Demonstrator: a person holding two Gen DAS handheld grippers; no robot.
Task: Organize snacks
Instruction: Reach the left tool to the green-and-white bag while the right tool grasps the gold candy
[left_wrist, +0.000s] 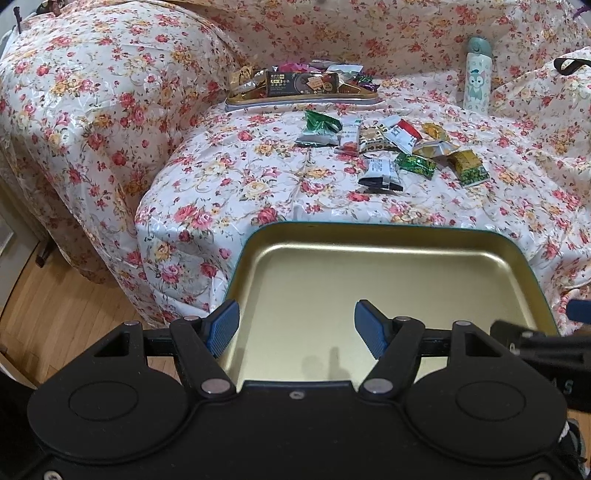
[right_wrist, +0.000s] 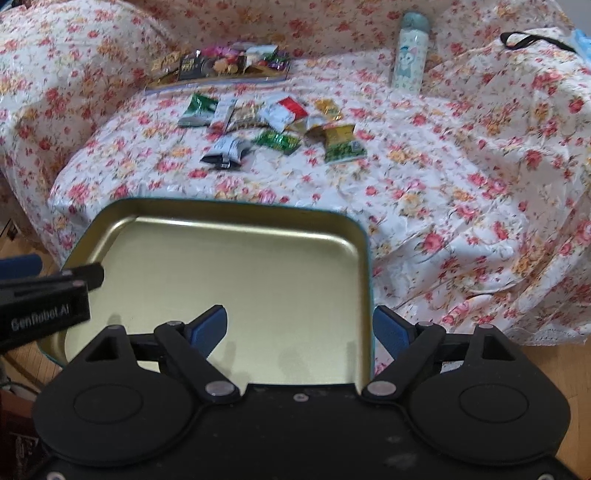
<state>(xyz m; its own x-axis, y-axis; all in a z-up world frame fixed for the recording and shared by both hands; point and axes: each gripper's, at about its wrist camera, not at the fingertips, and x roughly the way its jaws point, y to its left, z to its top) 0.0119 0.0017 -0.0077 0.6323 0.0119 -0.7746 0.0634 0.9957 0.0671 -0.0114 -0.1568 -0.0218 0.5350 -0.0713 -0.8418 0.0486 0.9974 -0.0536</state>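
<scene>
An empty gold tin lid with a teal rim (left_wrist: 388, 236) (right_wrist: 229, 206) lies at the sofa seat's front edge. My left gripper (left_wrist: 297, 328) is open, its blue fingers over the lid's near left part. My right gripper (right_wrist: 299, 328) is open, its jaws straddling the lid's right rim. Several loose wrapped snacks (left_wrist: 391, 144) (right_wrist: 273, 129) lie scattered on the floral cover beyond the lid. A second tin tray (left_wrist: 303, 96) (right_wrist: 218, 79), heaped with snack packs, stands further back.
A pale cartoon-print bottle (left_wrist: 477, 74) (right_wrist: 410, 51) stands upright at the back right. A floral cushion (left_wrist: 92, 110) rises at the left. A black strap (left_wrist: 570, 63) (right_wrist: 535, 40) lies at the right. Wooden floor (left_wrist: 55, 317) lies below the seat.
</scene>
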